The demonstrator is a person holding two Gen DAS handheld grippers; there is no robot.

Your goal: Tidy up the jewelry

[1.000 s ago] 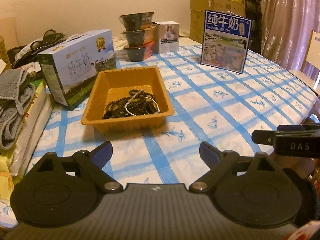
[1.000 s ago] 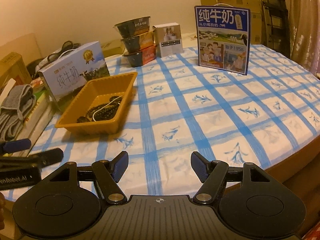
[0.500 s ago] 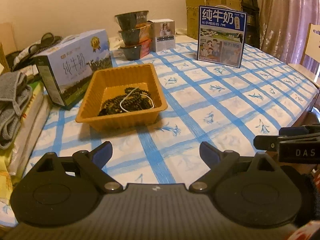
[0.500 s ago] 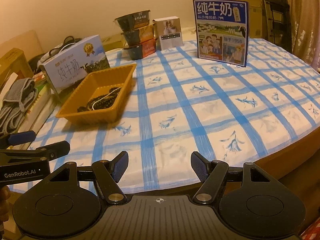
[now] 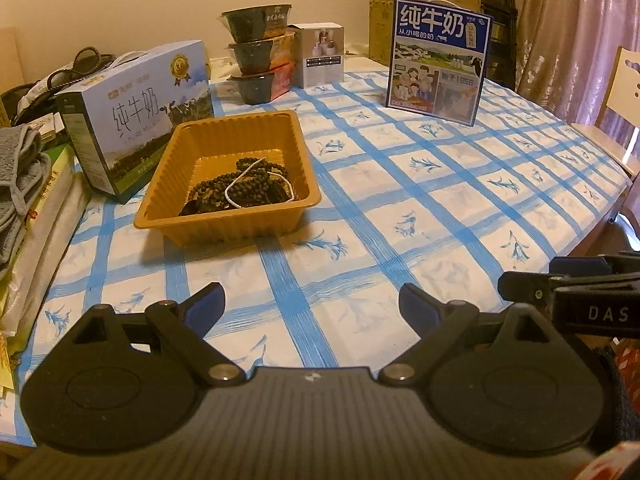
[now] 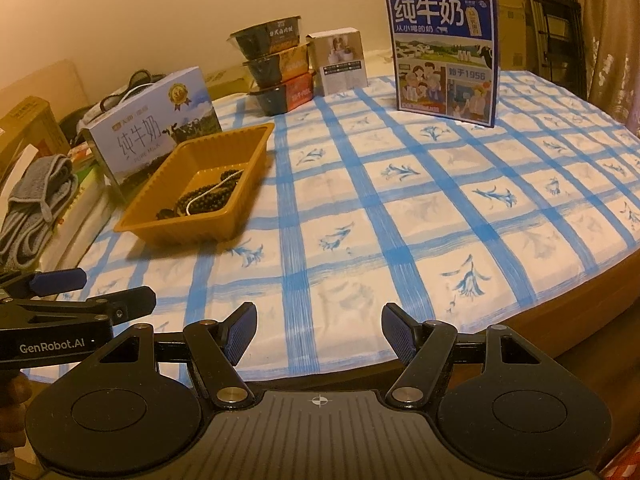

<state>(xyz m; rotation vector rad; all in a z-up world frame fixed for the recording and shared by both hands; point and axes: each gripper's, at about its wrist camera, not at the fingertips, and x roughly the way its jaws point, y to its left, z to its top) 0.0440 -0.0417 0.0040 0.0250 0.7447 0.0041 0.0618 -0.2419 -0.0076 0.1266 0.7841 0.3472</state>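
Note:
An orange plastic tray sits on the left of the checked tablecloth. Inside it lies a heap of dark bead strands with a thin white cord across them. My left gripper hangs open over the near edge of the table, short of the tray, with nothing between its fingers. My right gripper is open too, near the table's front edge and to the right of the tray, holding nothing. Each gripper shows at the side of the other's view.
A light blue milk carton lies left of the tray. A stack of dark bowls, a small white box and an upright blue milk box stand at the back. Grey cloth and books pile at the left edge. A chair stands at right.
Both views have drawn back a little from the table, so the tray looks slightly farther. The jaws of both grippers have kept their spread.

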